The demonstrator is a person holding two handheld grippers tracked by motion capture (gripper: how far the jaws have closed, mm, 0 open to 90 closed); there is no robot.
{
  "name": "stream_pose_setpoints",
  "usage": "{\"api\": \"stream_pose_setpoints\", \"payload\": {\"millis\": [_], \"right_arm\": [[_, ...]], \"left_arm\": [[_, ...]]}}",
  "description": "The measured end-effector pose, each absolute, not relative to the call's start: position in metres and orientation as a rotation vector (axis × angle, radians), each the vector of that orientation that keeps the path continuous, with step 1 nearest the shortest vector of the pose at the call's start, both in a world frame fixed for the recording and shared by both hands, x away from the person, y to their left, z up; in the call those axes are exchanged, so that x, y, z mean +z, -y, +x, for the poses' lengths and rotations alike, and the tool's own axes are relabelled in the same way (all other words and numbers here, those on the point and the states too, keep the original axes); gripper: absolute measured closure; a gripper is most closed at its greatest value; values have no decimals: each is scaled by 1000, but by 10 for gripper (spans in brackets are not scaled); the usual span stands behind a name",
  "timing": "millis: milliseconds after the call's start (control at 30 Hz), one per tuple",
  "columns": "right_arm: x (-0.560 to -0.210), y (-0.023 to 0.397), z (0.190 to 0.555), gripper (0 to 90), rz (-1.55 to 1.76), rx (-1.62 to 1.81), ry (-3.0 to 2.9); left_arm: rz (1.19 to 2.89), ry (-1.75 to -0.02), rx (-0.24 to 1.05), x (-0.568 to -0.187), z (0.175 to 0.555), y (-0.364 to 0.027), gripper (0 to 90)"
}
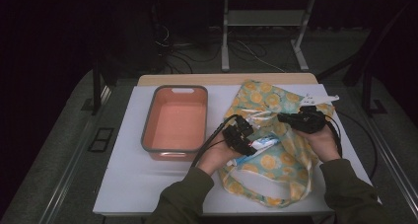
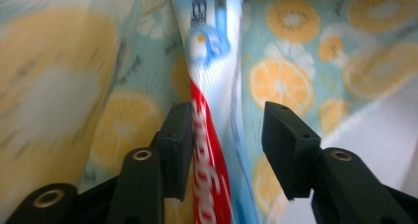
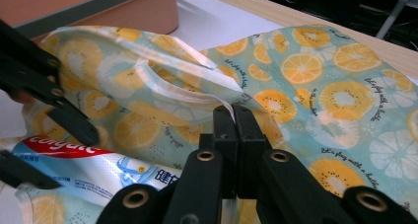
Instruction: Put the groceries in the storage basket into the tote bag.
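Note:
A toothpaste tube (image 1: 260, 145) in red, white and blue lies across a teal cloth bag (image 1: 278, 162) printed with orange slices. My left gripper (image 1: 249, 141) is at the tube's near end. In the left gripper view the tube (image 2: 212, 61) runs between the open jaws of the left gripper (image 2: 226, 120), against the left pad and clear of the right pad. My right gripper (image 3: 232, 113) is shut on the white-trimmed rim of the bag (image 3: 320, 86), holding the mouth up. The right gripper view also has the tube (image 3: 98, 167) and the left gripper (image 3: 69, 157) around it.
An orange tub with a grey rim (image 1: 148, 120) stands left of the bag on the white mat (image 1: 128, 184). The wooden table edge (image 1: 226, 79) runs along the back. A white loop handle of the bag (image 1: 305, 182) trails near the front edge.

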State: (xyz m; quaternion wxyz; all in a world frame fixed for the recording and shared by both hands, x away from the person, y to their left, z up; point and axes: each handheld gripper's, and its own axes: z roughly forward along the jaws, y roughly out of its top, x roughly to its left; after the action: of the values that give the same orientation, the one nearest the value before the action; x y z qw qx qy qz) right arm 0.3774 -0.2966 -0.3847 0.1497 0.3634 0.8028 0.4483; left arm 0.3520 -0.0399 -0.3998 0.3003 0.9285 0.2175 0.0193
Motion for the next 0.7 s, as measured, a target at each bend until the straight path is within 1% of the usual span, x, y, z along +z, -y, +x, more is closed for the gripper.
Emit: {"api": "stream_pose_setpoints", "payload": {"millis": [233, 367, 433, 567, 700], "right_arm": [[-386, 294, 378, 896, 1041, 1276, -2318], [-387, 294, 378, 896, 1042, 1276, -2319], [-387, 294, 378, 896, 1042, 1276, -2319], [-387, 294, 378, 896, 1038, 1274, -2320], [-387, 293, 378, 896, 1037, 1273, -2322]], "left_arm": [[2502, -621, 74, -412, 337, 25, 489], [2502, -654, 61, -422, 334, 25, 501], [2493, -670, 46, -423, 334, 25, 525], [2495, -675, 37, -422, 334, 26, 612], [2516, -656, 89, -418, 332, 30, 678]]}}
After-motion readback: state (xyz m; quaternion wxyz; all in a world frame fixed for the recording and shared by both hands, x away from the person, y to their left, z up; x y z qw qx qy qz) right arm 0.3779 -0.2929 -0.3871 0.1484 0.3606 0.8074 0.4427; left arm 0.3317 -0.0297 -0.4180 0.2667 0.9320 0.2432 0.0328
